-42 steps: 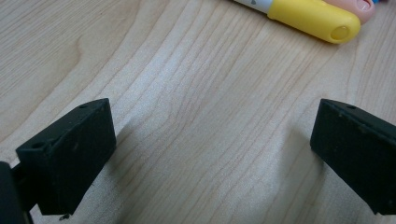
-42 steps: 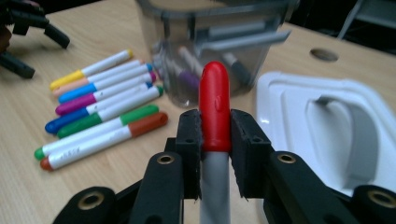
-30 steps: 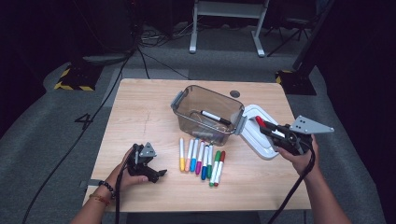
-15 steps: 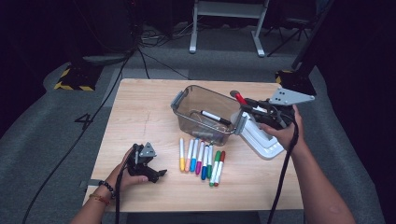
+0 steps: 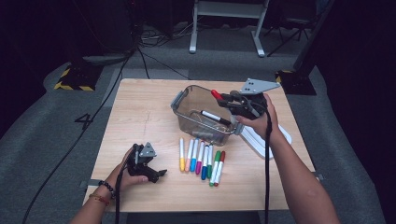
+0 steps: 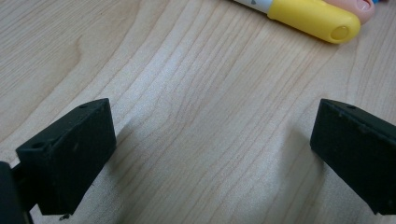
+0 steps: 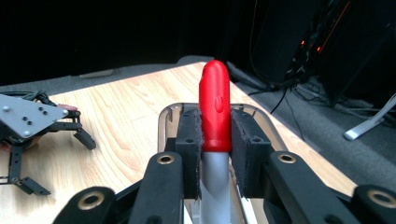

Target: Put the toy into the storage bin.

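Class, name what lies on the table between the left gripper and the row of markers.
Nothing: in the high view, bare wood separates the left gripper from the markers.

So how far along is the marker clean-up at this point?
Barely started. One black marker already lies in the clear bin. In hand: the right tongs are shut on a red-capped marker, held over the bin. Left: seven markers lie in a row on the table, and the white lid lies beside the bin. The left tongs are open on the table, holding nothing.
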The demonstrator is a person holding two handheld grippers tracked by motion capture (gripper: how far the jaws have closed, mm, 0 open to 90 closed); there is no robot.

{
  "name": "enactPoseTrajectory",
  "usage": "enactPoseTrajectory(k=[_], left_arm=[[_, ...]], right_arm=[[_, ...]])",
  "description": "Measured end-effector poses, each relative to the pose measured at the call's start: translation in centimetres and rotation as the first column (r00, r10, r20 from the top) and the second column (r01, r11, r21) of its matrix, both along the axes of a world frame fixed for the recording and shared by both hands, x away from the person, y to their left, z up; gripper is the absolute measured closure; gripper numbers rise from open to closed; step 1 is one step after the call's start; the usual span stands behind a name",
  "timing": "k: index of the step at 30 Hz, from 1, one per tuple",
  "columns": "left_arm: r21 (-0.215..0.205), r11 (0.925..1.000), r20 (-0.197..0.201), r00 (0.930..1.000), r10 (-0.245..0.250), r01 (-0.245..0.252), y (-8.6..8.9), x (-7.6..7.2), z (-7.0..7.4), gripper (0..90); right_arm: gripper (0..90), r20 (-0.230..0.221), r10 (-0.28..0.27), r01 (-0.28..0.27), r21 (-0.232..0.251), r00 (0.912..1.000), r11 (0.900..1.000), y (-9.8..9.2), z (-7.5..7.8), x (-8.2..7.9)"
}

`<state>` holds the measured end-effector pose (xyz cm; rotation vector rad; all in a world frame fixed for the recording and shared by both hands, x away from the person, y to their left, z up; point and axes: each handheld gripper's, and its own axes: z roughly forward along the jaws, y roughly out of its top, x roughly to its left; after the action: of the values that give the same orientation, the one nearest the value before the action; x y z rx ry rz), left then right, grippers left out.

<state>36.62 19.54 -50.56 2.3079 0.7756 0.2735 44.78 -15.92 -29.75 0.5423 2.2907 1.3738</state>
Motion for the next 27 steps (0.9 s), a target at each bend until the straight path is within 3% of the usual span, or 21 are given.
enactPoseTrajectory(k=[11,17,27], left_arm=[[0.0,1.0,0.0,1.0,0.0,0.0,0.0,0.0,0.0,0.6],[0.0,1.0,0.0,1.0,0.0,0.0,0.0,0.0,0.0,0.6],[-0.001,1.0,0.001,1.0,-0.001,0.001,0.0,0.0,0.0,0.5]], right_arm=[[74.5,-0.103,0.017,-0.028,-0.113,0.9946,0.993,4.3,-2.6,3.1],[74.5,-0.165,0.027,-0.061,-0.205,0.986,0.977,6.3,-4.3,4.1],[74.4,-0.259,0.016,-0.095,-0.297,0.9659,0.95,6.8,-6.2,4.9]])
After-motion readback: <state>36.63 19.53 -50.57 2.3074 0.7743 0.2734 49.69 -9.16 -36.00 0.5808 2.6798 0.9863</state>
